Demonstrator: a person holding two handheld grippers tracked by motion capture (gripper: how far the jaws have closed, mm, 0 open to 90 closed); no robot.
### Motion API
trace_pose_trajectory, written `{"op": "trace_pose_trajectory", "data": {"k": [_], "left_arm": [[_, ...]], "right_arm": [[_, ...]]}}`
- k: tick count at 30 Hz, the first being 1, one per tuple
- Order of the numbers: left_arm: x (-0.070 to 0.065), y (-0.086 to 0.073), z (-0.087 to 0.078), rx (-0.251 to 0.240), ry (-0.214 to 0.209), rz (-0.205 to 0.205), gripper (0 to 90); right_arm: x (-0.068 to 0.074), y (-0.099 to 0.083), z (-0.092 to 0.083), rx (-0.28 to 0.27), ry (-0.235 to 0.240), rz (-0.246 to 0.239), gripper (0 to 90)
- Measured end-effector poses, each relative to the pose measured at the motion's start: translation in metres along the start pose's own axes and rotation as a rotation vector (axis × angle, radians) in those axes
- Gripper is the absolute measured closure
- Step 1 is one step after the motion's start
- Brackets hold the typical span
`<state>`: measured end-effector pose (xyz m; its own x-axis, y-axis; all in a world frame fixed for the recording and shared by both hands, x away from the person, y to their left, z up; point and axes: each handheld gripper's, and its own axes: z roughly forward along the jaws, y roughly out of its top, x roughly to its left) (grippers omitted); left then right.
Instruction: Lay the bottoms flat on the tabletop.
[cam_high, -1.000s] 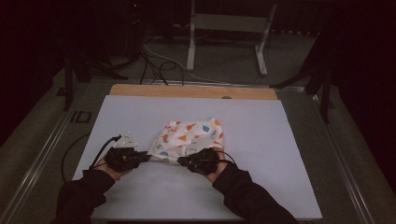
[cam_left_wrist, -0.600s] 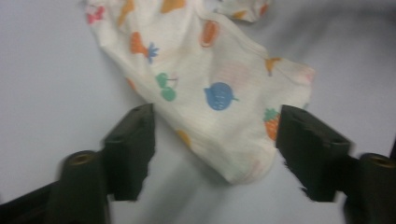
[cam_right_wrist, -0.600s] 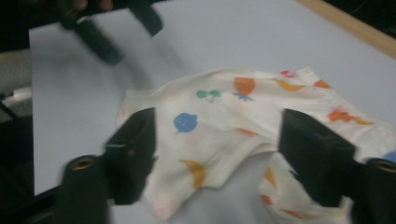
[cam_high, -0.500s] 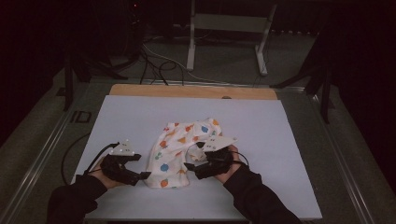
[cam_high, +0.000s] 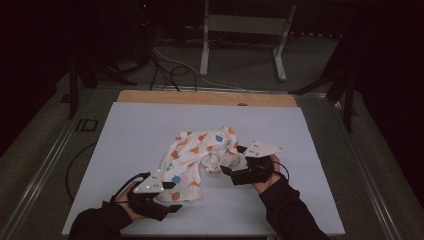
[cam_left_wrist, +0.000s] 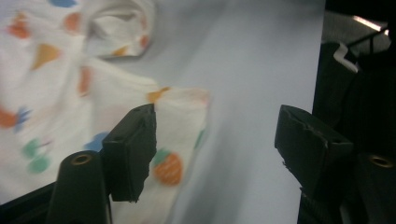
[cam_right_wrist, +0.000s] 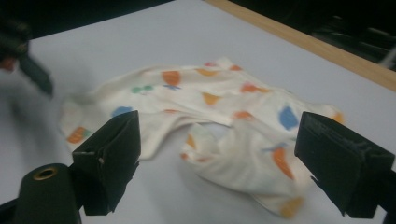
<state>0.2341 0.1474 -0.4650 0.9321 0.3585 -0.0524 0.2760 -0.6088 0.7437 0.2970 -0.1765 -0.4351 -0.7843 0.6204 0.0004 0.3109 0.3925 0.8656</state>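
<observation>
1. While both hands rest low on the table (cam_high: 125, 130), a small white garment (cam_high: 197, 160) printed with orange, blue and green shapes lies crumpled on the pale sheet, somewhat nearer the person than the middle.
2. Left claw (cam_high: 167, 192): it sits at the garment's near left corner, just beside the cloth. Its jaws have just been closing a little from a wide gape, yet they stand clearly apart. In the left gripper view, the left claw (cam_left_wrist: 215, 140) shows one jaw over the hem of the garment (cam_left_wrist: 70, 102) and the other over bare table; neither pad presses on the fabric.
3. Right claw (cam_high: 231, 162): it lies at the garment's right side, close to a bunched fold. Its jaws have just been opening and now stand wide. In the right gripper view, the right claw (cam_right_wrist: 217, 154) frames the garment (cam_right_wrist: 219, 116) ahead of it, with nothing pinched between the pads.
4. A wooden strip (cam_high: 205, 97) runs along the far edge of the table, well apart from the garment.
5. Dark sleeves cover both forearms at the near edge.
</observation>
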Motion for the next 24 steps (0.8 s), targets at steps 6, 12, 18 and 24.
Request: {"op": "trace_pose_trajectory", "data": {"k": [6,12,18,24], "left_arm": [[-0.009,0.006,0.031,0.014,-0.052,0.019,41.9],[-0.010,0.013,0.059,0.059,-0.029,0.032,48.1],[0.004,0.009,0.073,0.080,0.031,-0.024,55.3],[0.005,0.007,0.082,0.115,0.065,0.010,69.7]], "right_arm": [[-0.012,-0.011,-0.012,0.003,-0.063,0.028,15.0],[-0.024,-0.021,-0.021,0.010,-0.126,0.062,15.0],[-0.032,-0.031,-0.023,0.017,-0.167,0.067,15.2],[-0.034,-0.034,-0.021,0.032,-0.169,0.073,15.4]]}}
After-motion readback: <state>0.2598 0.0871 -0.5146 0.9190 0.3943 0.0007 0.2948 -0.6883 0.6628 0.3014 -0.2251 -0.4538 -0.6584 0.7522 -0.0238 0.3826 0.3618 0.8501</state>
